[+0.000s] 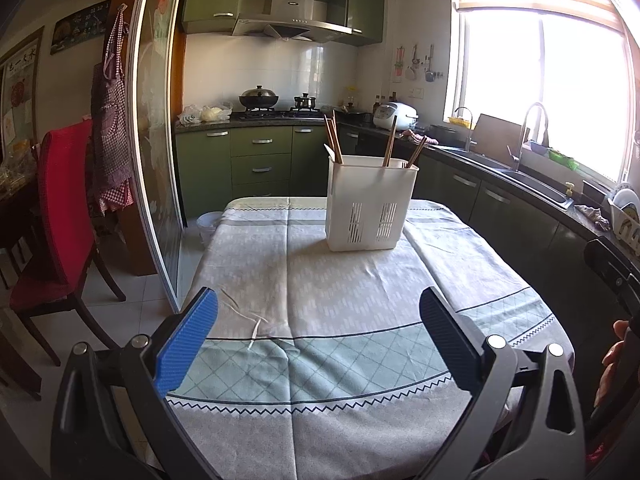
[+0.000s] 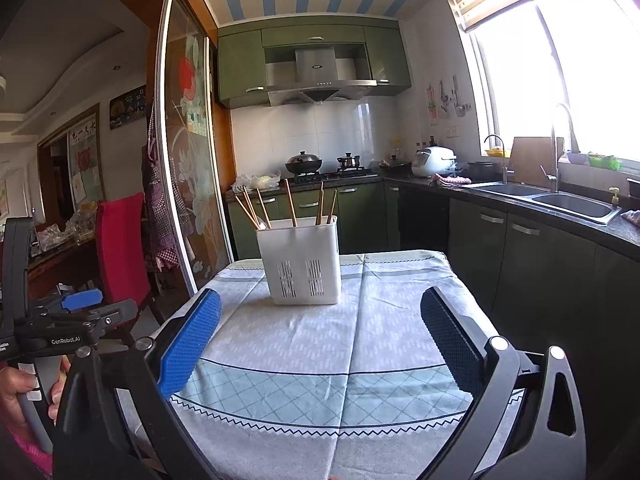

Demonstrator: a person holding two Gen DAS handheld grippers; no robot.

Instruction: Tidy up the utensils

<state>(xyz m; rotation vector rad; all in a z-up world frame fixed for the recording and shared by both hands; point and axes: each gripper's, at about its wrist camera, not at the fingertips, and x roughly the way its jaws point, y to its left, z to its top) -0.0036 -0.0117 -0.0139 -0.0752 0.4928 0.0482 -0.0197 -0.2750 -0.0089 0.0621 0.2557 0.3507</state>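
The tablecloth lies bare in front of both grippers. Only the white holder, with chopsticks sticking up, stands in the way farther back.

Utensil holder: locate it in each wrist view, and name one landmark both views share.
Left wrist: the utensil holder stands right of centre, on the tablecloth's far part.
Right wrist: the utensil holder stands left of centre, near the far edge.
Shared landmark: the range hood.

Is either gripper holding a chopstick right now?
No. The left gripper and the right gripper are both open and empty above the tablecloth, and the chopsticks stand in the white holder.
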